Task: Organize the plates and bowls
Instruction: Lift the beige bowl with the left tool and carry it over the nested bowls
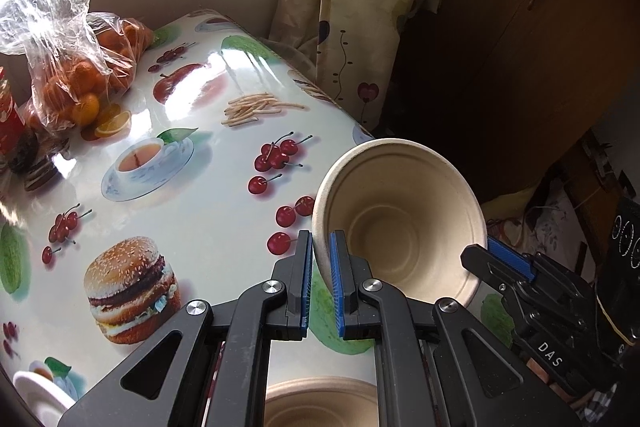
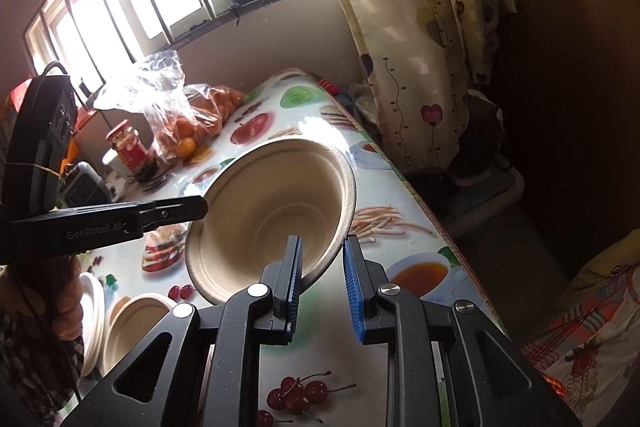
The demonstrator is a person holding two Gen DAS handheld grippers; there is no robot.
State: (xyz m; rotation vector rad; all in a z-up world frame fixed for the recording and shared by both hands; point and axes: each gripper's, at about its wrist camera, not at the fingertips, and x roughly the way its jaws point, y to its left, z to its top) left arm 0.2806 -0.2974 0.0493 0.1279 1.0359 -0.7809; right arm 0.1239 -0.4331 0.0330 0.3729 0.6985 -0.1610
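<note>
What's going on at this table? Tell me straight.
A person is sorting disposable tableware with two tools. The left hand-held gripper and the right hand-held gripper are both shut on the rim of one tan bowl, holding it tilted above the table. Another tan bowl and a white plate sit nearer the person.

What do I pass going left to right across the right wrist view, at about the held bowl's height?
Left gripper reaching in from the left edge → tan bowl, held up between both grippers → right gripper pinching its near rim → table edge → curtain → dark cabinet.
</note>
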